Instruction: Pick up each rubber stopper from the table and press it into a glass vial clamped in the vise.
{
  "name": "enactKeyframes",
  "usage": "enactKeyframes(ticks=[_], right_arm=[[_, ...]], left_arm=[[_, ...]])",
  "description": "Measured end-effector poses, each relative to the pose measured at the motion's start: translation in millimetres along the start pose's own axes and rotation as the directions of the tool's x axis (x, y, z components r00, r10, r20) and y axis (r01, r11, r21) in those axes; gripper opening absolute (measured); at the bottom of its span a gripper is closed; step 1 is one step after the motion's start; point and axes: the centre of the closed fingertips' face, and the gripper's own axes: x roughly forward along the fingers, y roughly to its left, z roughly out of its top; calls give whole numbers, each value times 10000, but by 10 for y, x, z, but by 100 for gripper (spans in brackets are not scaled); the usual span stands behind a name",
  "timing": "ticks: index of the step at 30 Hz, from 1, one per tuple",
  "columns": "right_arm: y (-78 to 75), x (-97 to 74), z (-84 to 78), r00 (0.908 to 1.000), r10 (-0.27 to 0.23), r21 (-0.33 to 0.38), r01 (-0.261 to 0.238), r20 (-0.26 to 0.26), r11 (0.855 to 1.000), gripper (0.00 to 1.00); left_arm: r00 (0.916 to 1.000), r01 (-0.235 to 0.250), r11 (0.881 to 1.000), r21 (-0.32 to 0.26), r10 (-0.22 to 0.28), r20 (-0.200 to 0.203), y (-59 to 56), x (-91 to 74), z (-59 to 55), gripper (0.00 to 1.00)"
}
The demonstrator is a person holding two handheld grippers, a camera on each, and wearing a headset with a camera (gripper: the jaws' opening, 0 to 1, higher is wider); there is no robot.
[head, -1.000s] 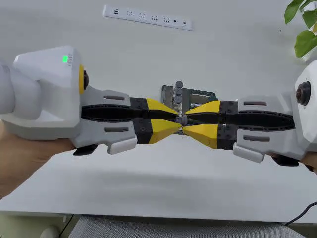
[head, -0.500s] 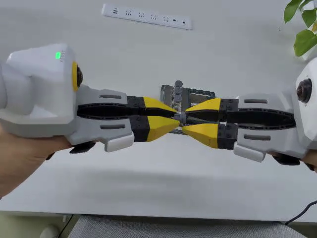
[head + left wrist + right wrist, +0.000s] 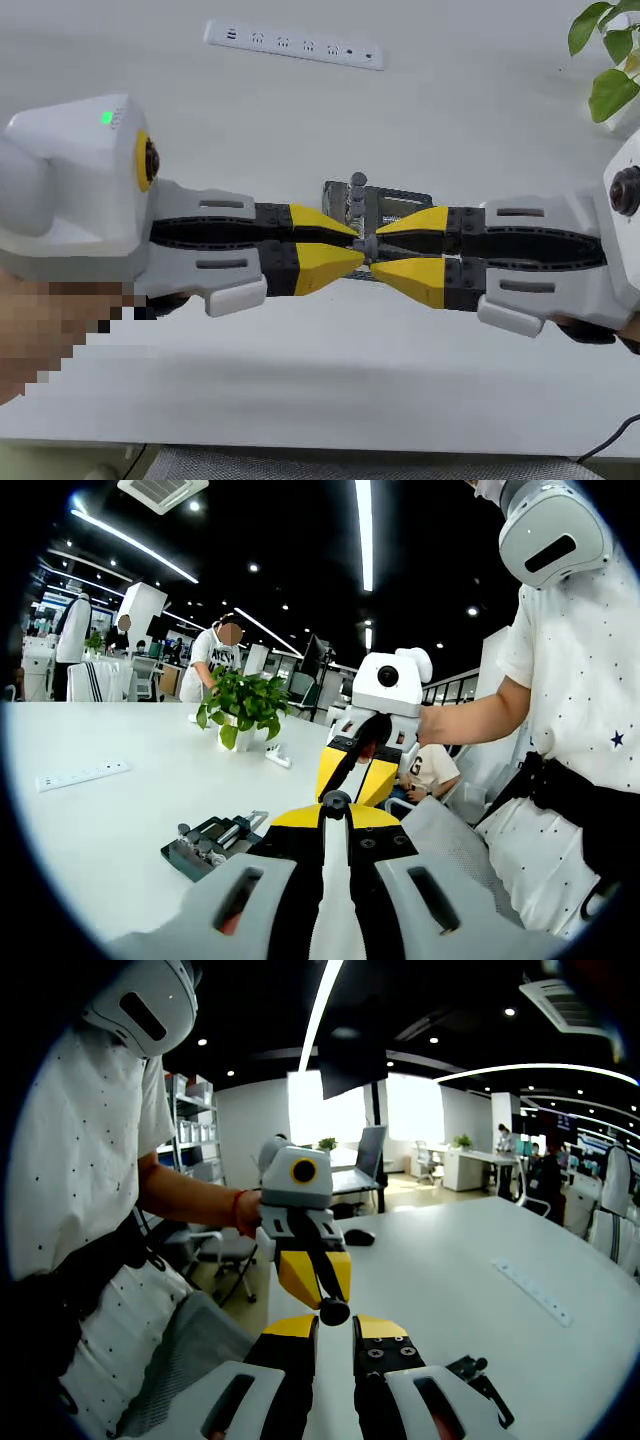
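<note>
- Pinching the rubber stopper (image 3: 370, 245) at its very tips, the left gripper (image 3: 358, 243) reaches in from the left of the head view, its jaws pressed together on the small dark plug.
- The right gripper (image 3: 382, 250) meets it tip to tip from the other side. The right gripper view shows a narrow gap between its jaws, and whether they touch the stopper is hard to tell.
- Both are held above the white table (image 3: 300, 360), just in front of the vise (image 3: 400, 205).
- Glass vials (image 3: 357, 190) stand upright in the vise.
- A power strip (image 3: 292, 45) lies far back, and a plant (image 3: 605, 50) is at the far right.
</note>
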Motion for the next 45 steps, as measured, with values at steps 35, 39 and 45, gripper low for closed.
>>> enactKeyframes(ticks=[35,39,45], right_arm=[[190,-10,151,9959,830,45,-832,362,9965,8],[210,-9,141,9947,981,67,-983,293,9951,8],[237,-8,132,9925,1204,28,-1204,206,9927,7]], left_arm=[[9949,947,9918,-853,-913,425,-133,-73,61,3],[9941,1050,9902,-920,-1019,379,-144,-77,49,3],[9923,1213,9871,-1042,-1182,358,-159,-93,31,3]])
